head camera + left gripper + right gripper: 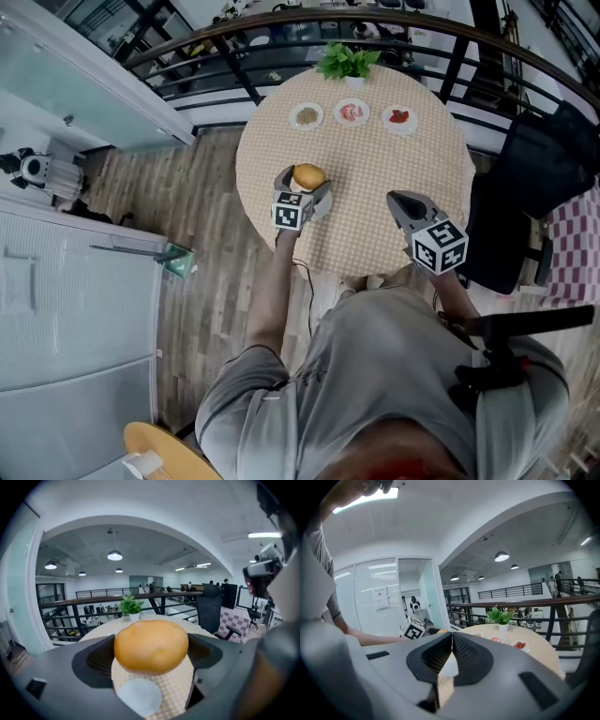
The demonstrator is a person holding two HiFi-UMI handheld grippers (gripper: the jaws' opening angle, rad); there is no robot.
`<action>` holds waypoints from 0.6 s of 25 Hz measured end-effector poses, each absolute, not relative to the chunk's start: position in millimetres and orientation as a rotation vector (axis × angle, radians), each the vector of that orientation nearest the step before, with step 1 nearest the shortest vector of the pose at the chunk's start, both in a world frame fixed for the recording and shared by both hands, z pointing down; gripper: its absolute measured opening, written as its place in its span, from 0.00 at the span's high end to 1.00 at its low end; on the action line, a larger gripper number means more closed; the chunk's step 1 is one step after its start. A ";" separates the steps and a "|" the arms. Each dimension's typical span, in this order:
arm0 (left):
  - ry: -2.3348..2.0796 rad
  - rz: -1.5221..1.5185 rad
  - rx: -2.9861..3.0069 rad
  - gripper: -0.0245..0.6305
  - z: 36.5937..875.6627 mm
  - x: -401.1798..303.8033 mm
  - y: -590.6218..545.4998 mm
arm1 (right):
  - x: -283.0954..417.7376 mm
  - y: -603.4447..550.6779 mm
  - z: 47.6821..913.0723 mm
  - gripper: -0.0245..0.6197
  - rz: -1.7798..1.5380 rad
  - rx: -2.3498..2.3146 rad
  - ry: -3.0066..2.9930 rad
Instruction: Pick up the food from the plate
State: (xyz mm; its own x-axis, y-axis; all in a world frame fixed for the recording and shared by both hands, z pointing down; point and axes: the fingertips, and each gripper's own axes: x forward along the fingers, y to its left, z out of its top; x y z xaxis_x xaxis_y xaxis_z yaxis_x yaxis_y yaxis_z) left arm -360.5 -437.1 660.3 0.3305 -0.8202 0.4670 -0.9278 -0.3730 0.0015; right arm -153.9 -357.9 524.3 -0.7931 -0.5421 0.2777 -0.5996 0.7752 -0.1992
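Left hand-held gripper (pixel 150 656) is clamped on the bun (pixel 151 644), with the jaws pressing its two sides. The bun looks lifted clear of the small white plate (pixel 139 696) below it, over the near side of the checked table (pixel 375 169). Right hand-held gripper (pixel 451 645) is closed on nothing and sits off to the side over the table. Main risk: the bun is round and probably soft and I only have it by the flanks, so a tilt or quick swing could roll it out. It would land back on the plate or go off the table edge, which is near. Squeezing harder would likely dent it. Less likely is clipping the three far plates (pixel 352 113) or the plant (pixel 349 62), both well apart from the bun.
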 end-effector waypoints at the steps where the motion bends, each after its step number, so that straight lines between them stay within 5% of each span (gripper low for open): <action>1: -1.610 0.530 2.365 0.22 639.1 -358.5 -433.3 | -156.9 -359.4 520.5 0.94 0.402 0.897 -2.774; 15: -1.972 -0.140 2.674 0.22 382.9 -344.6 -298.0 | -206.5 -358.0 441.4 0.94 0.182 0.790 -2.955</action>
